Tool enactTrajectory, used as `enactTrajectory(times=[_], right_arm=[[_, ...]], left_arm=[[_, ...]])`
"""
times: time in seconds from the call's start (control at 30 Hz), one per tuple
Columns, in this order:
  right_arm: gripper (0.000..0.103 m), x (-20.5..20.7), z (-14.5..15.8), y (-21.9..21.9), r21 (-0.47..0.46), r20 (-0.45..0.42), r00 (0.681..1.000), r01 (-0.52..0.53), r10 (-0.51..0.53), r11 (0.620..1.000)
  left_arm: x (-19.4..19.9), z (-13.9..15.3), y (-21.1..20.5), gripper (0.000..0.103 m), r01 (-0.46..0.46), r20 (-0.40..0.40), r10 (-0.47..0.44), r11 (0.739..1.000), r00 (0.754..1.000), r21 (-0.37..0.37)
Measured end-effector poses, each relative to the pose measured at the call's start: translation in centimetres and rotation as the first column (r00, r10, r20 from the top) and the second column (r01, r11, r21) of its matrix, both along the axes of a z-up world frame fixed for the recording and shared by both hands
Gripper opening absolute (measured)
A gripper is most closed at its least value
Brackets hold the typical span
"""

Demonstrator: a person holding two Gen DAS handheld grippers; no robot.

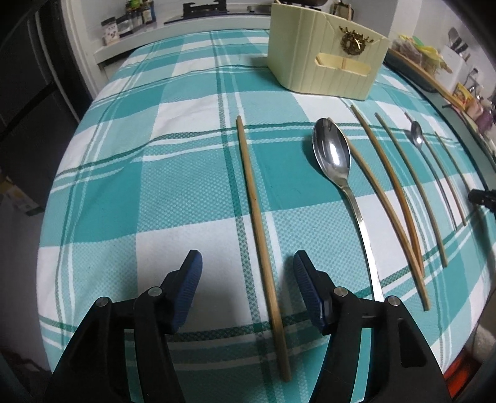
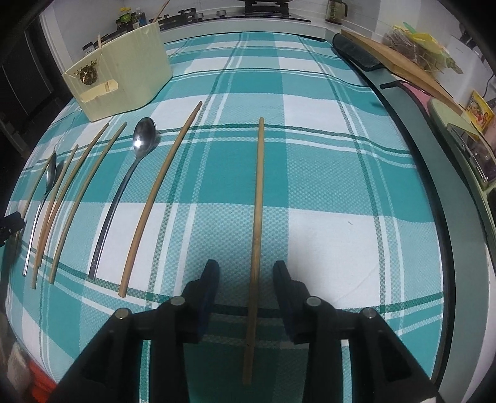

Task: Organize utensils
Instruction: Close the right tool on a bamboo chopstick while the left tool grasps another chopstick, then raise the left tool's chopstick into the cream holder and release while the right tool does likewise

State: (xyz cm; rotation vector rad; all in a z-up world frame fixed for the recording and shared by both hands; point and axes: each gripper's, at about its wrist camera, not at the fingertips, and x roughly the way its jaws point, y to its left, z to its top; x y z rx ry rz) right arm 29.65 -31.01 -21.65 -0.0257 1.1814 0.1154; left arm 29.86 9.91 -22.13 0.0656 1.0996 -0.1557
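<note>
Several wooden chopsticks and two metal spoons lie side by side on a teal checked cloth. In the left wrist view my left gripper (image 1: 247, 263) is open, its fingers on either side of the leftmost chopstick (image 1: 257, 229). A large spoon (image 1: 333, 155) lies to its right, then more chopsticks (image 1: 393, 192) and a small spoon (image 1: 417, 133). In the right wrist view my right gripper (image 2: 246, 272) is open around the rightmost chopstick (image 2: 256, 217). Another chopstick (image 2: 161, 192) and a spoon (image 2: 142, 136) lie to its left. A cream utensil holder (image 1: 325, 59) (image 2: 121, 77) stands at the back.
A wooden board (image 2: 403, 65) and a dark tray edge (image 2: 434, 186) run along the table's right side. Jars (image 1: 136, 15) stand on a counter behind the table. The left gripper's tip (image 2: 11, 223) shows at the right wrist view's left edge.
</note>
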Motion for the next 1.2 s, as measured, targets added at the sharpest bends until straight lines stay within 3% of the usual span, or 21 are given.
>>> enactTrajectory(times=[0.17,0.37,0.43,0.47,0.5,0.53,0.57,0.67,0.8,1.0,1.2], right_arm=[[0.037,2.1,-0.1,-0.3,0.014,-0.060,0.998,-0.033,0.034,0.999],[0.037,7.1,-0.4,0.2,-0.003,-0.071,0.996,-0.055,0.055,0.998],[0.035,9.4,-0.3,0.2,-0.001,-0.063,0.997,-0.037,0.037,0.999],[0.032,10.7,-0.3,0.2,-0.005,-0.054,0.998,-0.023,0.022,1.000],[0.016,11.4,-0.4,0.2,-0.008,-0.049,0.999,-0.016,0.015,1.000],[0.007,12.3,-0.5,0.3,-0.009,-0.051,0.999,-0.006,0.006,1.000],[0.007,12.9,-0.5,0.3,-0.013,-0.036,0.999,0.010,-0.010,1.000],[0.007,12.8,1.1,0.6,0.021,0.036,0.999,0.023,-0.024,1.000],[0.007,9.6,6.5,0.9,0.123,0.187,0.982,-0.028,0.004,0.992],[0.007,4.6,14.1,2.0,0.149,0.348,0.935,-0.125,0.066,0.981],[0.007,1.7,18.3,3.3,0.115,0.469,0.878,-0.174,0.101,0.978]], left_arm=[[2.9,-0.1,0.0,0.064,0.035,-0.037,-0.034,0.999,0.999,0.025],[8.1,-0.1,-0.3,0.060,0.044,-0.087,-0.041,0.999,0.995,0.025],[9.7,0.0,-0.5,0.048,0.034,-0.094,-0.031,0.999,0.995,0.023],[10.3,0.0,-0.6,0.029,0.027,-0.092,-0.025,0.999,0.995,0.018],[10.8,0.1,-0.7,0.007,0.020,-0.092,-0.019,1.000,0.996,0.006],[11.1,0.2,-0.7,0.005,0.009,-0.091,-0.009,1.000,0.996,-0.006],[11.1,0.3,-0.6,0.005,-0.001,-0.084,0.000,1.000,0.997,-0.013],[10.0,2.0,0.0,0.004,-0.024,-0.018,0.023,0.999,1.000,-0.047],[6.8,7.1,1.5,0.004,-0.020,0.116,0.035,0.992,0.993,-0.128],[2.0,14.5,2.9,0.004,0.036,0.293,0.026,0.978,0.956,-0.206],[-0.1,19.4,3.1,0.004,0.073,0.413,0.030,0.970,0.910,-0.231]])
